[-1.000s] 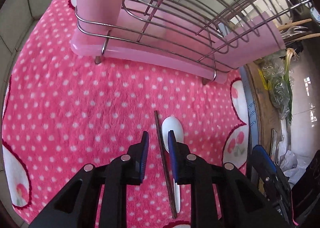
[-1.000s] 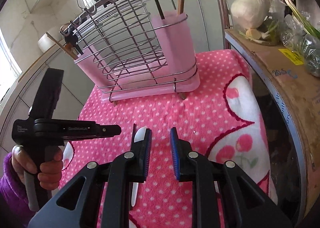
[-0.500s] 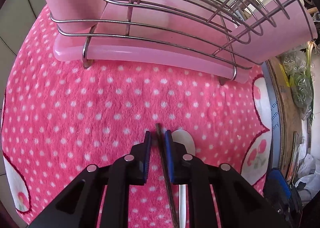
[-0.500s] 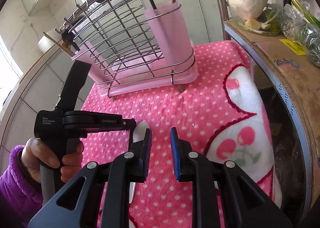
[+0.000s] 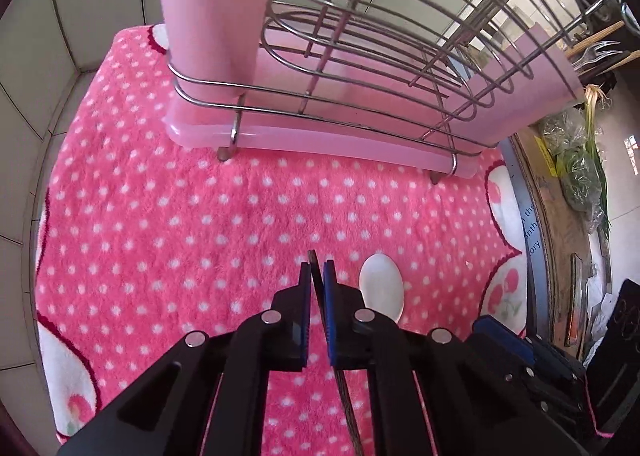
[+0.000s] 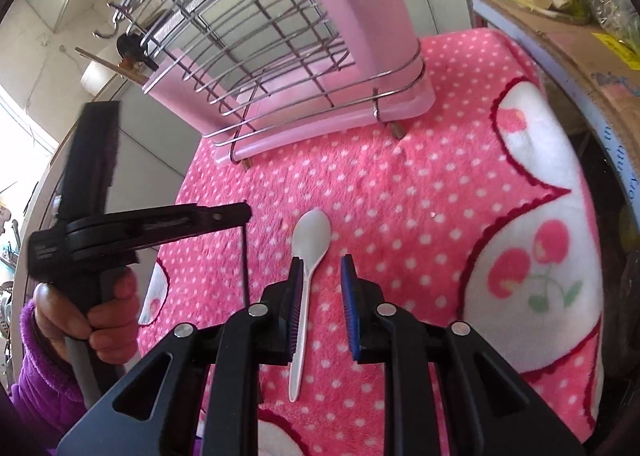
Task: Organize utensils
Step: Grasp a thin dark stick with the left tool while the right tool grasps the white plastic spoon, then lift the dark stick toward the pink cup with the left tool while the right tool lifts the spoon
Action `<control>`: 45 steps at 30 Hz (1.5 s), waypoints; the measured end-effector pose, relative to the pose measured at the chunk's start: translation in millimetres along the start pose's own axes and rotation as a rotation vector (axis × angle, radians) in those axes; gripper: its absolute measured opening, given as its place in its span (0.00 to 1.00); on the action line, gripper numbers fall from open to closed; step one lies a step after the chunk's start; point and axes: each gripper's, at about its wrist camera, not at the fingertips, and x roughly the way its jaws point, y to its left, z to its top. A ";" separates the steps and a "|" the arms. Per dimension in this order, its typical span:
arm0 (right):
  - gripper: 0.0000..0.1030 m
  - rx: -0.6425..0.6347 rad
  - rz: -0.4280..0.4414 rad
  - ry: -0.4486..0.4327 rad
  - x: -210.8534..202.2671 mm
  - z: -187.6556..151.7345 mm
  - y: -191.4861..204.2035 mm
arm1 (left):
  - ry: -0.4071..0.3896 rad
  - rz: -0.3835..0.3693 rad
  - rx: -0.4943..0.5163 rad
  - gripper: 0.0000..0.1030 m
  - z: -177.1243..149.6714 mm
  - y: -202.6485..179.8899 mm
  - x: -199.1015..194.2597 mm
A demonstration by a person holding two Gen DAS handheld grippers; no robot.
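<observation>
Left gripper (image 5: 317,270) jaws just closed, clamped on dark chopstick (image 5: 349,412). Right gripper (image 6: 321,269) fingers apart, nothing held; white spoon (image 6: 310,242) on pink towel (image 6: 420,192), handle beside inner face of its left finger.

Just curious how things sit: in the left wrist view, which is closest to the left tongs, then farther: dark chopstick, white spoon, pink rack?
1. Dark chopstick, pinched in the left tongs.
2. White spoon, just right.
3. Pink rack, far beyond on the towel.

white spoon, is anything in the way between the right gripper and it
Nothing visible. The white spoon lies bare on the pink towel, its handle just inside the open right gripper. The left gripper, shut on a dark chopstick, sits off to the side.
</observation>
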 end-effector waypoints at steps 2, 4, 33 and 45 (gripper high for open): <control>0.19 -0.006 0.007 0.032 11.0 4.4 4.2 | -0.016 -0.011 -0.001 0.06 -3.0 6.5 -10.2; 0.19 -0.005 0.022 0.071 22.4 9.0 6.0 | -0.030 -0.022 -0.003 0.06 -7.7 16.7 -20.6; 0.00 0.041 0.029 0.176 67.2 37.7 16.3 | -0.070 -0.143 -0.081 0.07 -30.2 65.9 -43.5; 0.41 -0.296 -0.294 0.117 77.8 15.8 83.3 | -0.106 -0.147 -0.075 0.07 -31.5 71.4 -54.7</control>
